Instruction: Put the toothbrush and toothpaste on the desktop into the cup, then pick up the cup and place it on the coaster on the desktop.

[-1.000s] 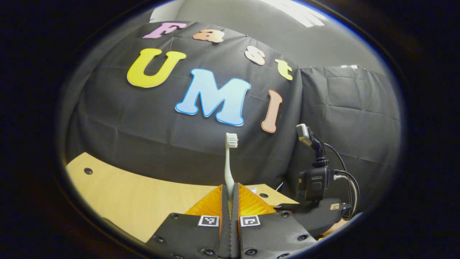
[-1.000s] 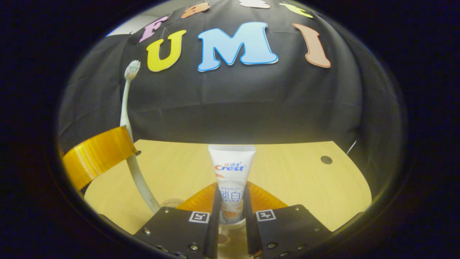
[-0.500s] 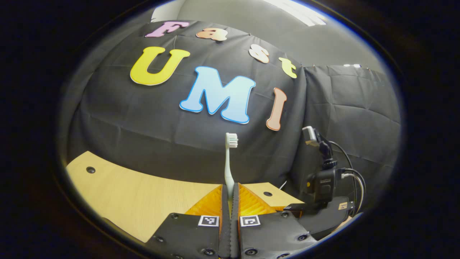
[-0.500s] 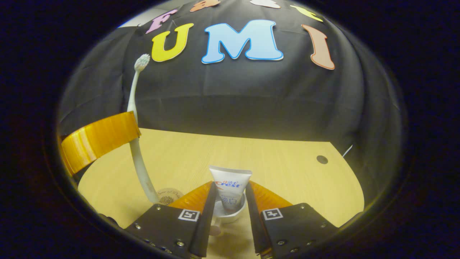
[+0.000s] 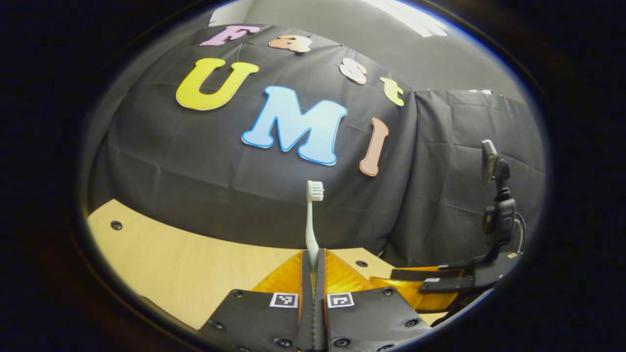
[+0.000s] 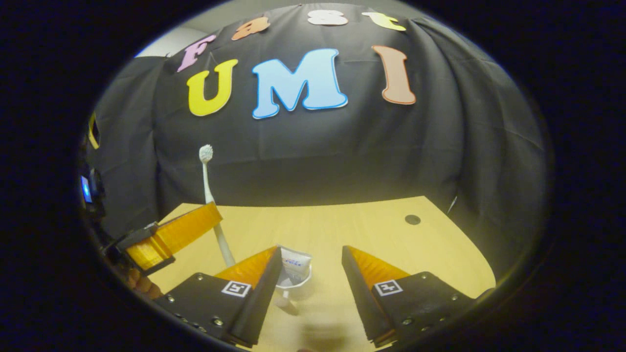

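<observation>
1. Both grippers hang above the wooden desktop (image 6: 371,230). Seen in the left gripper view, the left gripper (image 5: 313,261) has its fingers pressed together on the lower handle of the toothbrush (image 5: 311,220). Seen in the right gripper view, the right gripper (image 6: 311,264) has its fingers spread wide apart, with nothing between them.
2. That desktop, pale wood with a few dark round holes, runs back to the black cloth wall.
3. In the right gripper view the left gripper sits low at the left edge with the toothbrush standing upright, bristle head at the top, above the fingers.
4. A white cup (image 6: 293,282) stands on the desktop just beside the right gripper's left finger.
5. Inside the cup is the toothpaste (image 6: 295,262), its flat end poking up above the rim.
</observation>
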`<state>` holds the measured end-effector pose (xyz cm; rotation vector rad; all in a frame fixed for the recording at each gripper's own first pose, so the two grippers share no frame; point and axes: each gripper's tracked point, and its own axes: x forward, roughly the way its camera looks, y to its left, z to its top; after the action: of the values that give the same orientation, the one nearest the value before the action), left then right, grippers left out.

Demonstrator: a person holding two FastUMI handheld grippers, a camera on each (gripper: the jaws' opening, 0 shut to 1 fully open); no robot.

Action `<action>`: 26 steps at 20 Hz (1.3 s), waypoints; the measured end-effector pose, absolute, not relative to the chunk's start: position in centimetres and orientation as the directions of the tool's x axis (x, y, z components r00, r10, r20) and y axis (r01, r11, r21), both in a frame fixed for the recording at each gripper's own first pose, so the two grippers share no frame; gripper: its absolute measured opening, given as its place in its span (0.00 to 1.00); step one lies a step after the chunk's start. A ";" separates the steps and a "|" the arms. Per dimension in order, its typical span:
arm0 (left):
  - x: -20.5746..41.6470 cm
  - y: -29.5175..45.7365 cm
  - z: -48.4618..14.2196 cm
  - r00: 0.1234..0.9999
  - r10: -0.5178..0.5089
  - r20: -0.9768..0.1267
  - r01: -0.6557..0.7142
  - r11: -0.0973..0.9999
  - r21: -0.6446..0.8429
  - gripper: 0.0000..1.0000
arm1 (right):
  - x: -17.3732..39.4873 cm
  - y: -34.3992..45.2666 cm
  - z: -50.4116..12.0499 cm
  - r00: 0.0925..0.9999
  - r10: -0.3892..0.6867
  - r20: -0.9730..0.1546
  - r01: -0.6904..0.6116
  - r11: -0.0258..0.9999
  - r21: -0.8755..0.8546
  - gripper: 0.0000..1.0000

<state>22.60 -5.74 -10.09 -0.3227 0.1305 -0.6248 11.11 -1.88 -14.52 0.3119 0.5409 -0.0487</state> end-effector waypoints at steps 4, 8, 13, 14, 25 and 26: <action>23.1 -7.1 -10.4 0.790 -0.612 -0.021 0.572 0.750 -0.332 0.07 | 8.5 -3.5 -14.0 0.852 -0.009 -0.524 0.186 0.940 0.286 0.77; 23.6 -9.0 -11.3 0.772 -0.635 -0.029 0.591 0.734 -0.335 0.07 | 6.4 -4.0 -13.9 0.841 -0.035 -0.539 0.224 0.930 0.290 0.77; 24.2 -10.4 -13.3 0.757 -0.649 -0.069 0.594 0.729 -0.341 0.07 | 4.8 -3.6 -14.7 0.820 -0.034 -0.571 0.243 0.924 0.295 0.77; 24.2 -10.5 -13.6 0.756 -0.649 -0.080 0.590 0.730 -0.344 0.07 | 4.8 -3.4 -14.7 0.818 -0.032 -0.574 0.243 0.924 0.295 0.77; 22.3 -10.9 -15.4 0.734 -0.651 -0.191 0.589 0.751 -0.298 0.10 | 4.7 -1.6 -14.6 0.810 0.015 -0.586 0.223 0.917 0.332 0.77; 22.0 -10.9 -15.8 0.727 -0.656 -0.202 0.592 0.748 -0.300 0.14 | 4.8 -1.7 -14.6 0.809 0.017 -0.587 0.221 0.917 0.332 0.77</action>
<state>22.00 -10.85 -15.76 -0.2214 0.3056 -0.6939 4.83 -1.68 -14.59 0.4014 0.6219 -0.1126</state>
